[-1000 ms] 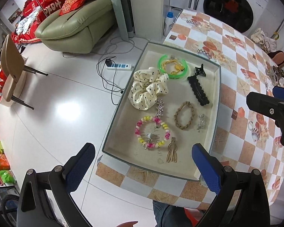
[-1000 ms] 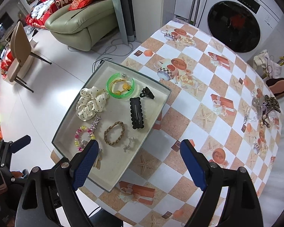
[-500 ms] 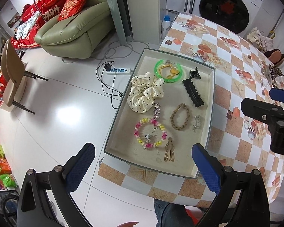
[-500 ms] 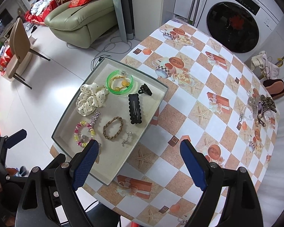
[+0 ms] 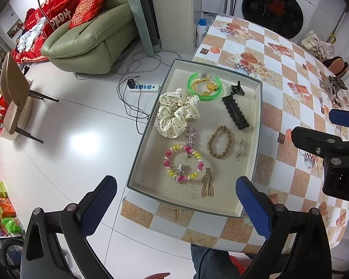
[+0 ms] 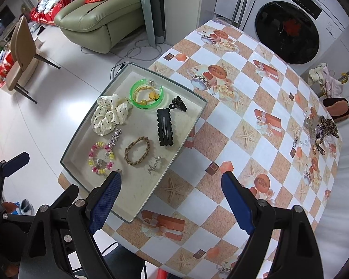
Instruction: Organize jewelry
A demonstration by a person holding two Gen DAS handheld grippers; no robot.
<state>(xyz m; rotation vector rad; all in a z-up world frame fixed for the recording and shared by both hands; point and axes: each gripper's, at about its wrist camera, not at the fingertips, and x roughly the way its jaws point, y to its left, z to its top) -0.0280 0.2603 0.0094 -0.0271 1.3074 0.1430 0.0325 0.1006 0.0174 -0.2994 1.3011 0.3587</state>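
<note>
The tray sat at the table's left edge, mid-frame in the left wrist view, its long axis running from lower centre to upper right. Inside, the black scalloped clip lay lengthwise along that axis; the polka-dot scrunchie sat to its left. A loose jewelry pile, too small to sort out, lay at right. The left gripper and right gripper both hung wide apart, empty.

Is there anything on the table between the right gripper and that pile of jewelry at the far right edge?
Nothing visible. Only bare patterned tablecloth lies between the open right gripper and the jewelry pile. The tray sits off to the left, out of that path.
</note>
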